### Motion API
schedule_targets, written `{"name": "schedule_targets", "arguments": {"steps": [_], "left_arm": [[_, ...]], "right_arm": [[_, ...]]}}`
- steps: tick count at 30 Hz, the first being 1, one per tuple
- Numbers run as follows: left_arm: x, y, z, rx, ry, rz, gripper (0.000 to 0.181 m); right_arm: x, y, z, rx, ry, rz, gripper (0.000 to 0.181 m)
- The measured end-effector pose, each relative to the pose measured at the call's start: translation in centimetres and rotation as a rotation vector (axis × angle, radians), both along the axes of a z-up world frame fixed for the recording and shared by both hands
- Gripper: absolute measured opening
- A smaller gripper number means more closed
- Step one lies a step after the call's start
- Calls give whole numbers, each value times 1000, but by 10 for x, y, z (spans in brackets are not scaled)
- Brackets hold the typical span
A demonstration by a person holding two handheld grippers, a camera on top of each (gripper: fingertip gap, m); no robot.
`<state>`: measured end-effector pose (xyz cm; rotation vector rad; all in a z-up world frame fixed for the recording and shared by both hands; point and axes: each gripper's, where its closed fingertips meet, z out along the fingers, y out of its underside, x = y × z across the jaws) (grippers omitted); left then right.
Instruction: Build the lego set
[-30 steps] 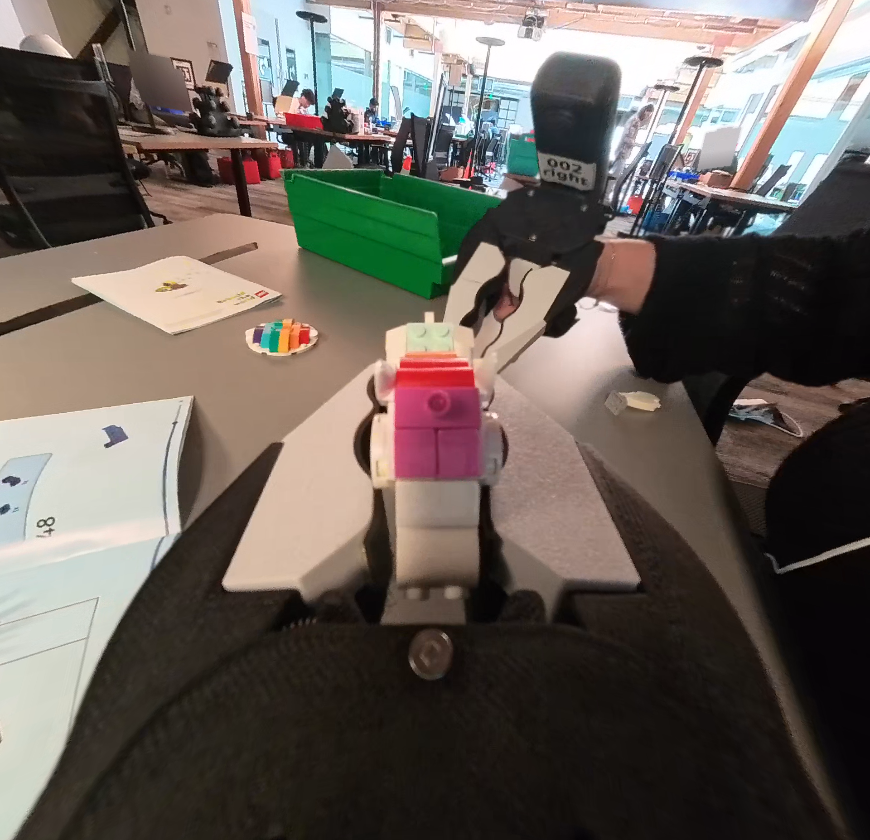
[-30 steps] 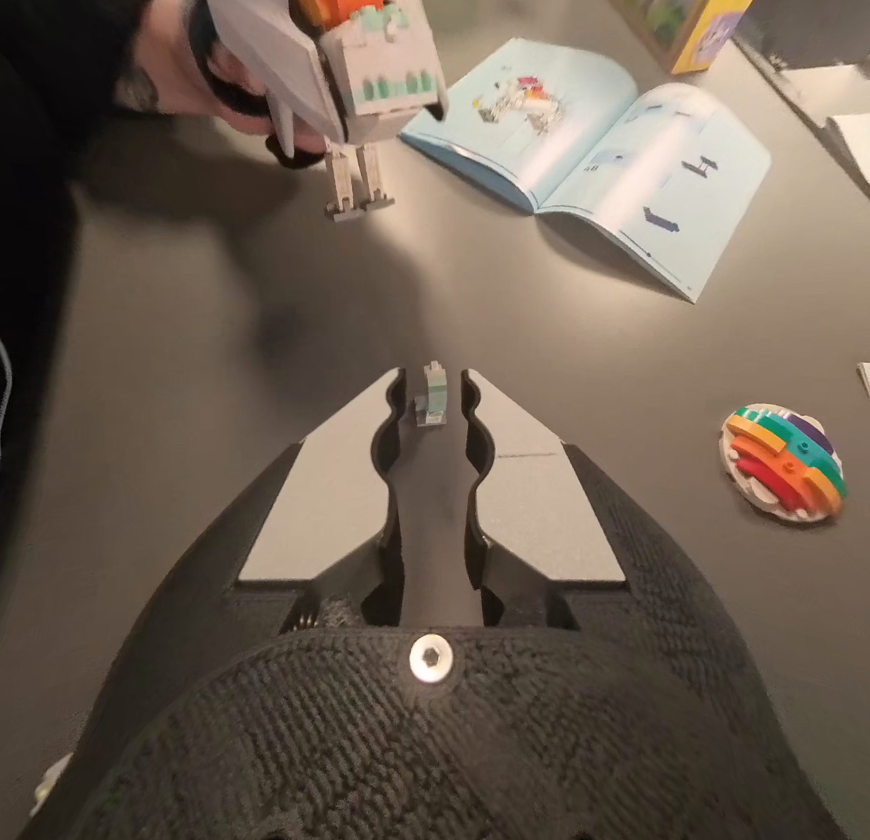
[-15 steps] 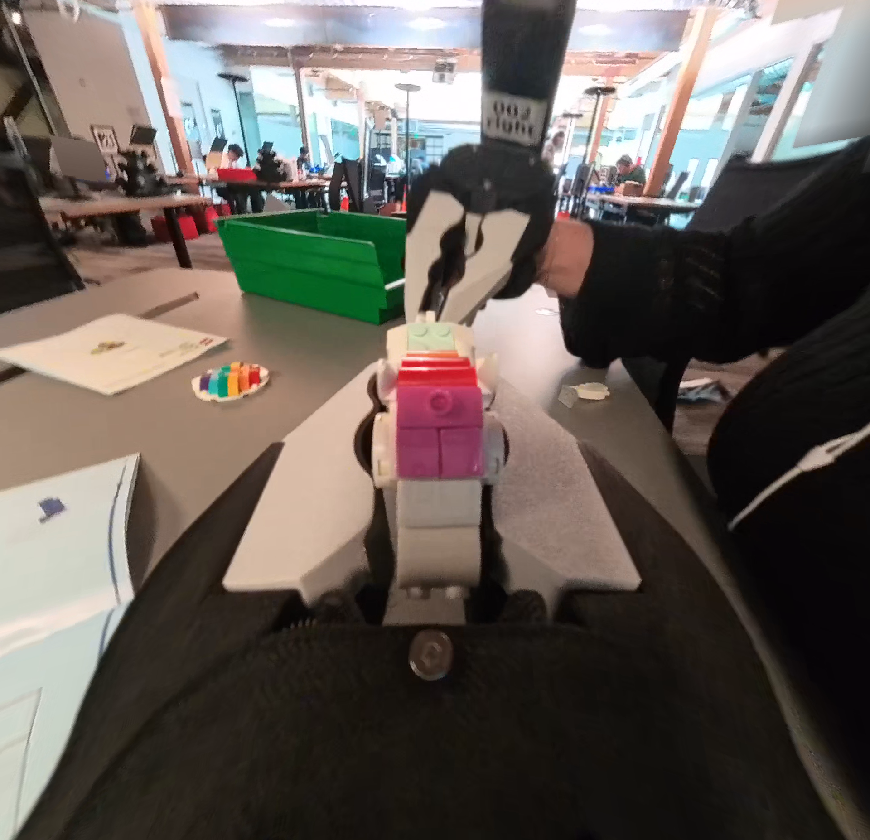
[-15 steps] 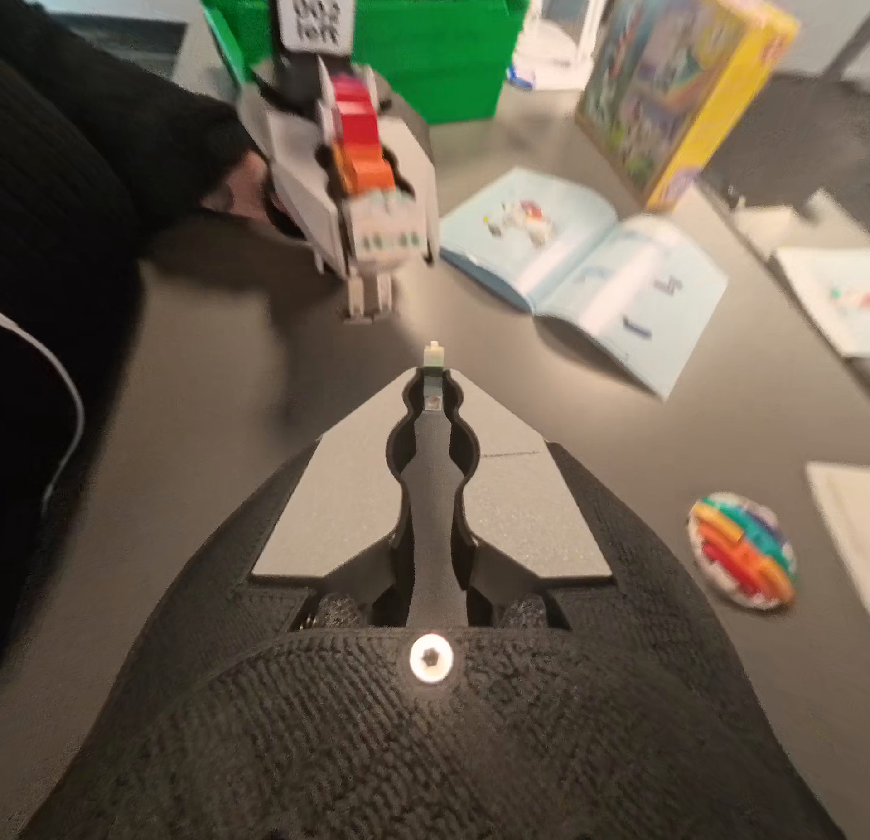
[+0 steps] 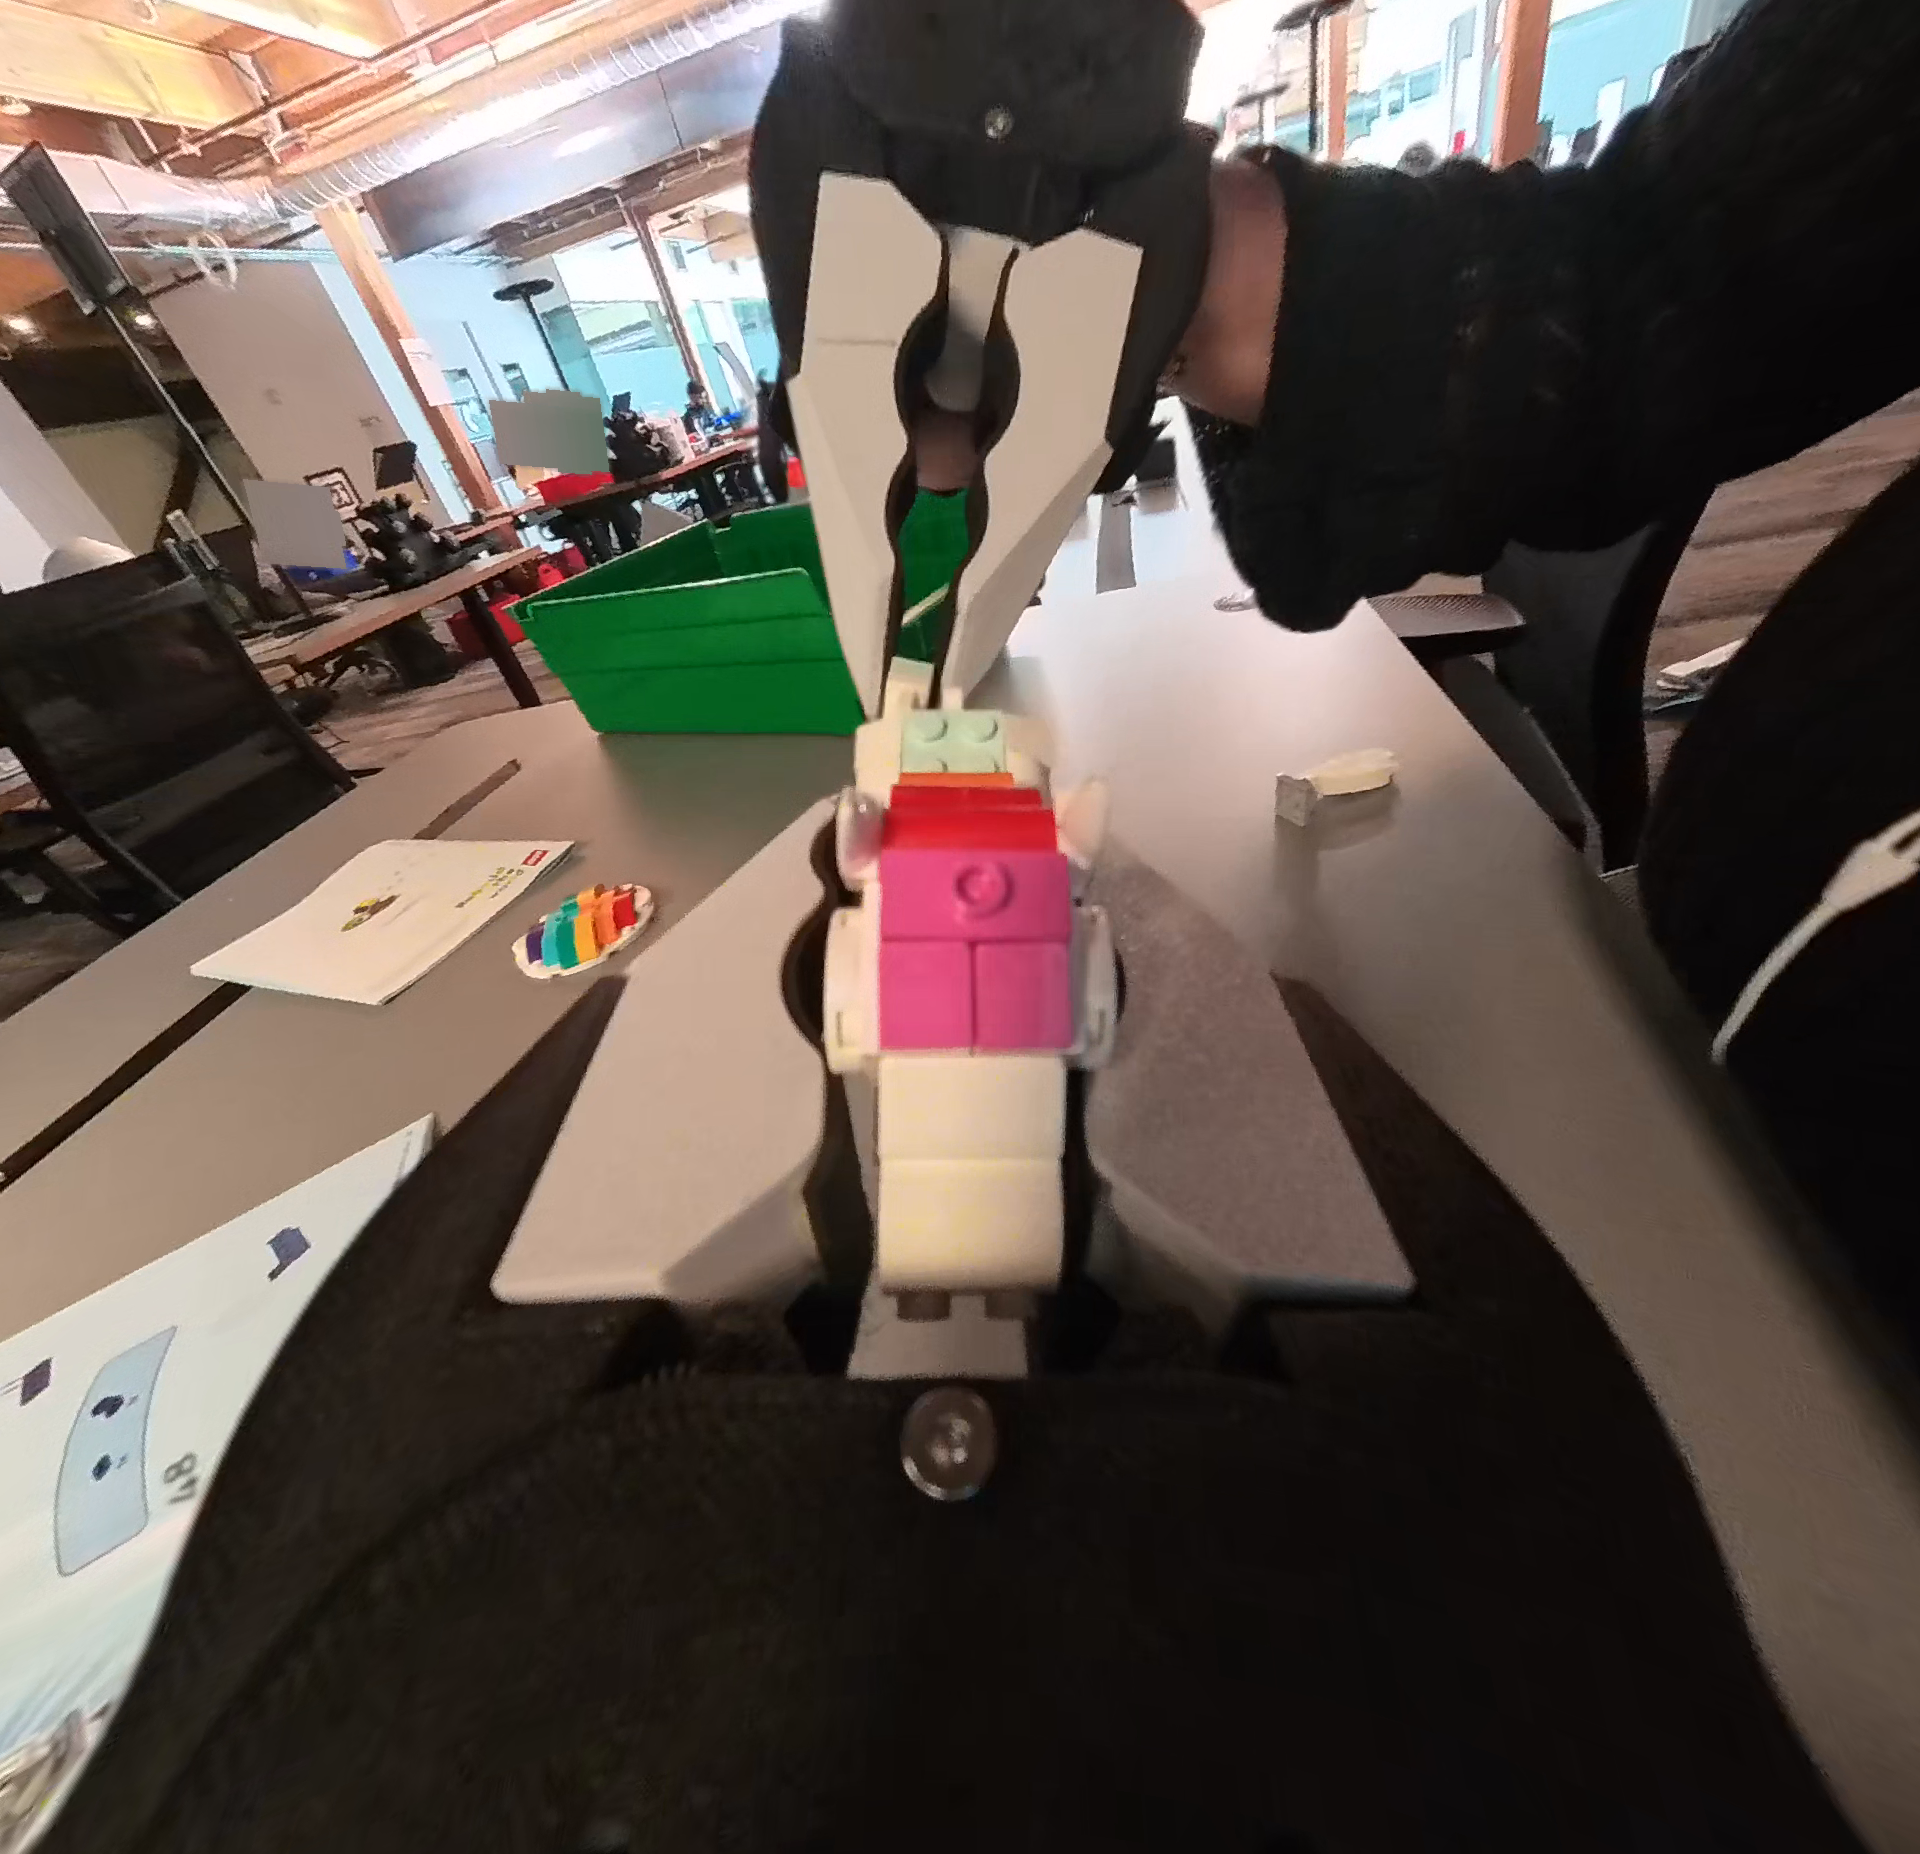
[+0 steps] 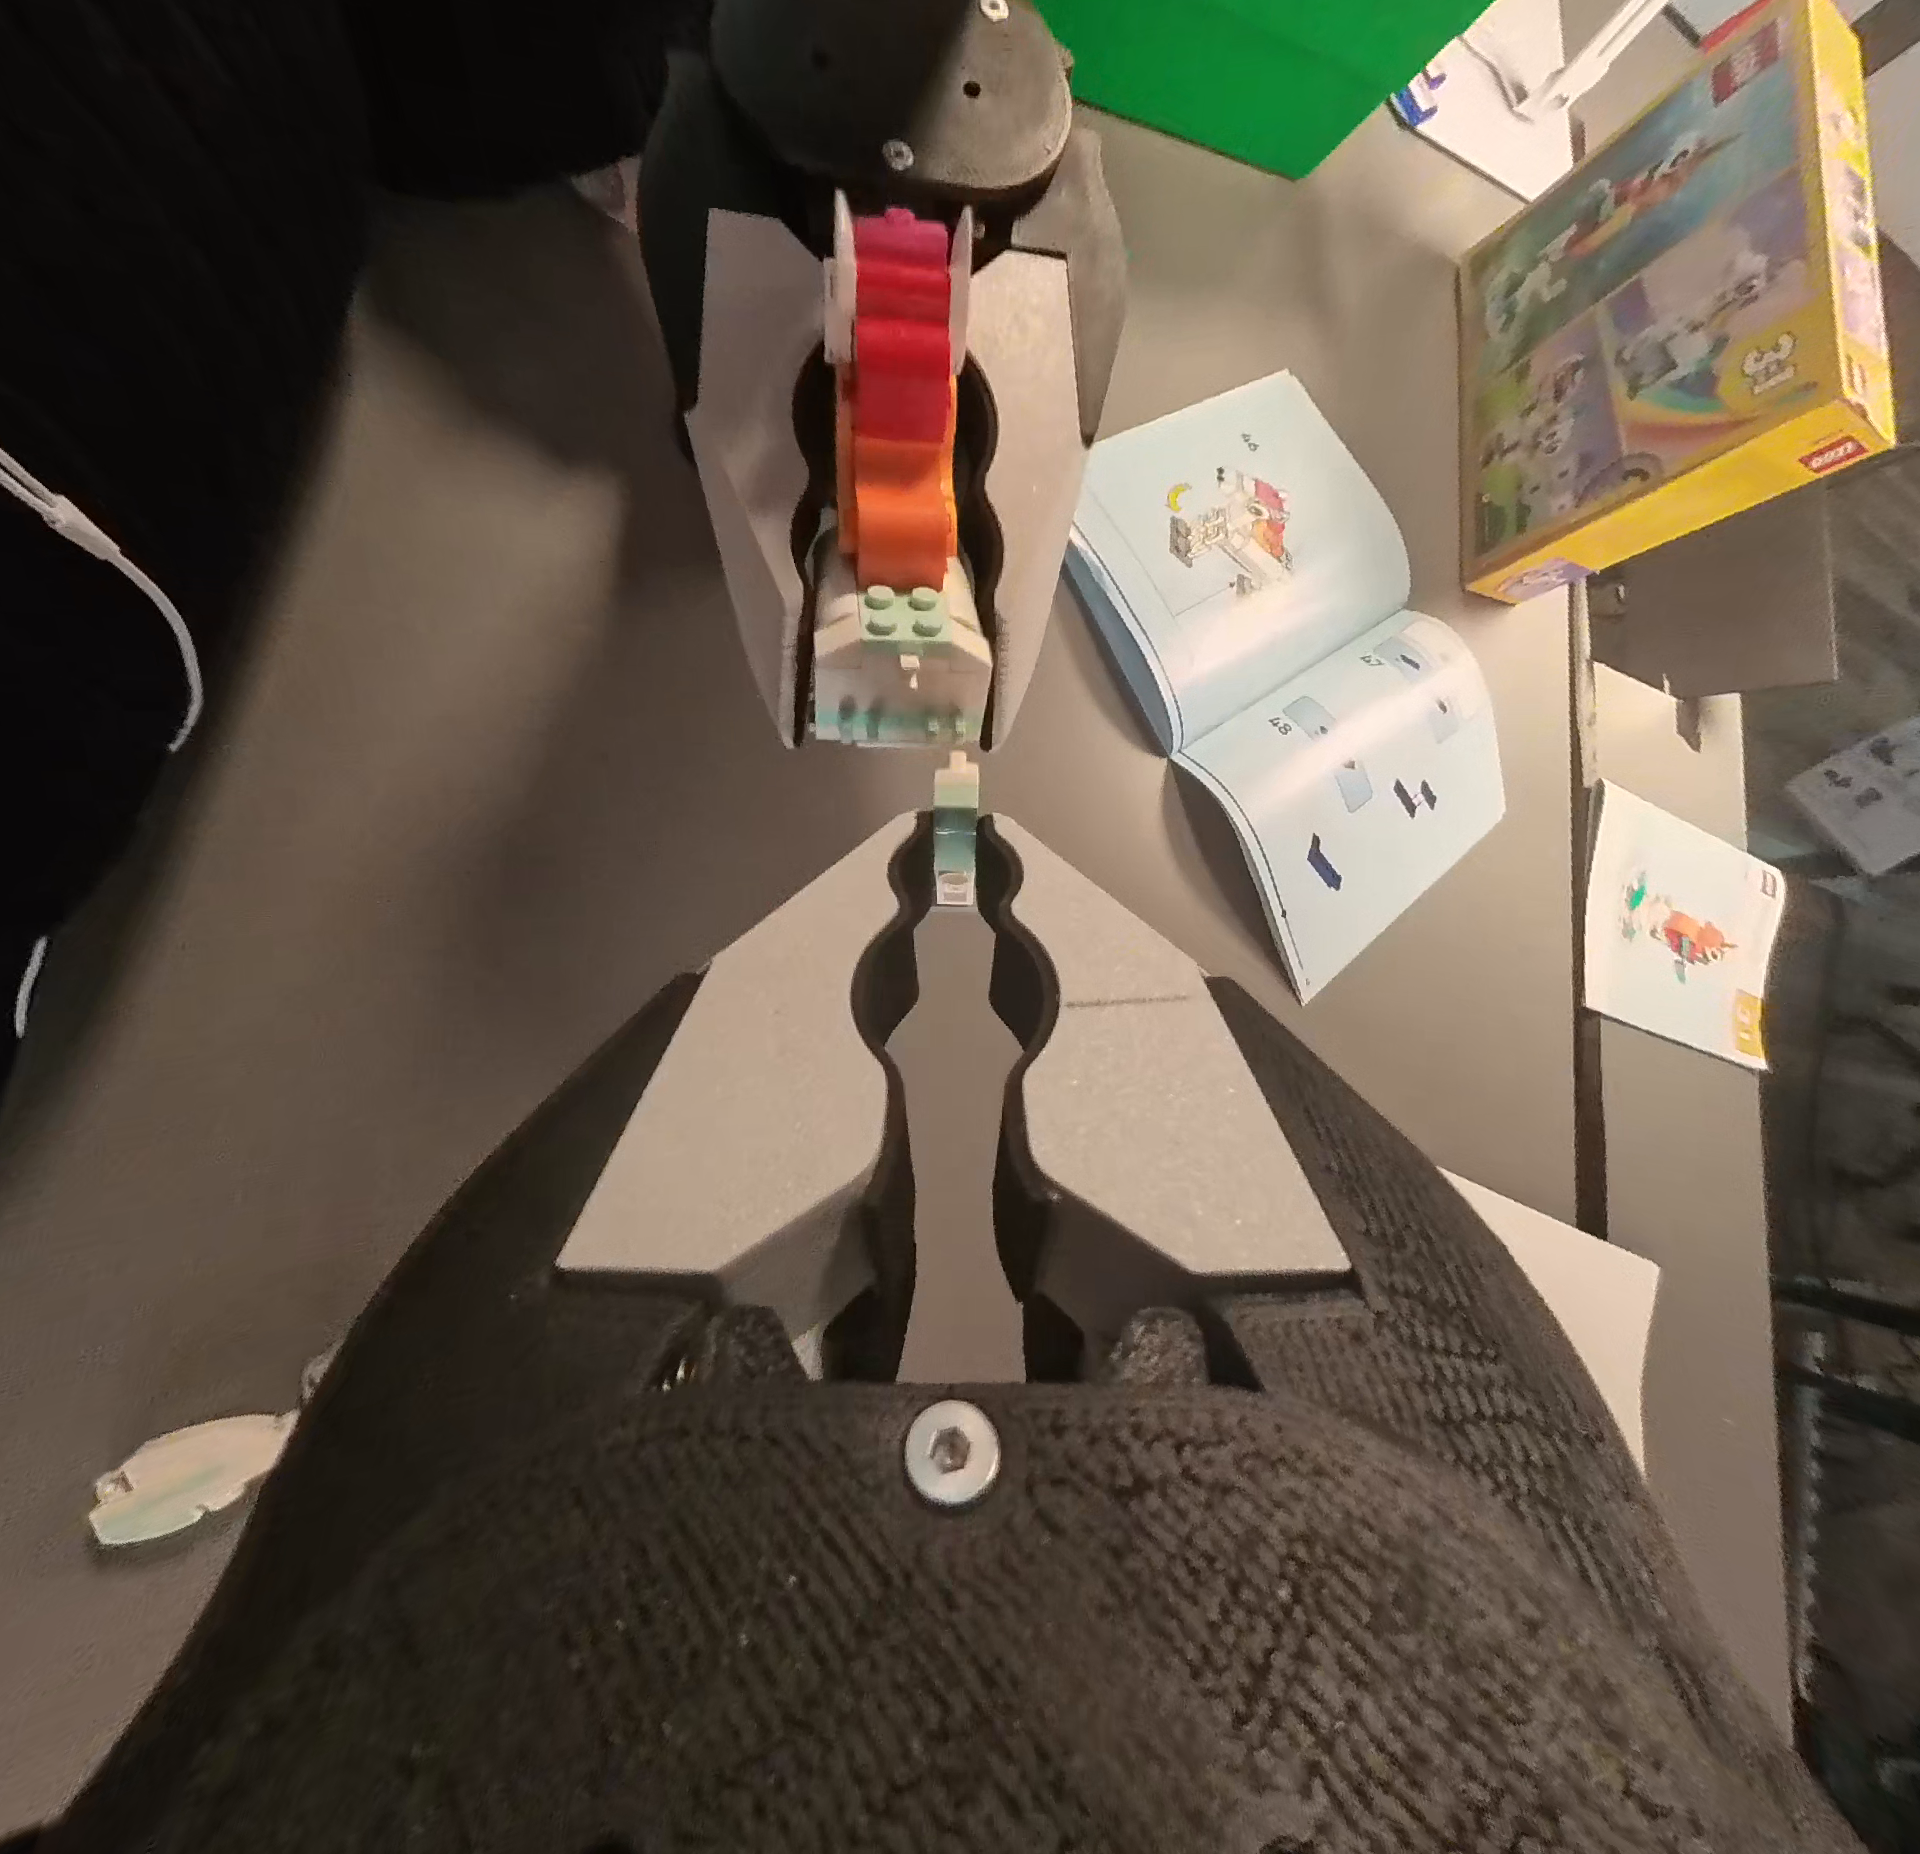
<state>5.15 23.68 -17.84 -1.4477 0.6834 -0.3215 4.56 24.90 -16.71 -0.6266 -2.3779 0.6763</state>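
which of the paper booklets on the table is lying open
The light-blue instruction booklet beside the yellow box lies open; the small white leaflet nearby is closed.

Bright window backlight and ceiling glare, strong wide-angle edge bending, slight blur, soft tabletop shadows.

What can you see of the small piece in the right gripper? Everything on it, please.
The small mint piece is a narrow plastic-looking brick, pale green with a whitish peg at its far tip and a white end facing the camera. The right gripper pinches it at the very fingertips, and it sticks out forward. Its peg points at the underside of the lego model held in the left gripper, with a slim gap visible in the right wrist view.
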Motion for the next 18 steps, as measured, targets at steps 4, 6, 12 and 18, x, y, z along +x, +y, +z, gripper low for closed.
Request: {"name": "schedule_targets", "arguments": {"steps": [4, 6, 12, 18], "left_arm": [[2, 0, -4, -1, 34, 6, 35], [3, -1, -4, 0, 38, 1, 35], [2, 0, -12, -22, 89, 17, 37], [-1, 8, -29, -75, 136, 47, 36]], "right_arm": [[1, -1, -6, 63, -17, 10, 6], [2, -3, -7, 71, -20, 17, 6], [2, -3, -14, 134, -32, 11, 6], [-1, 6, -29, 219, -66, 3, 6]]}}
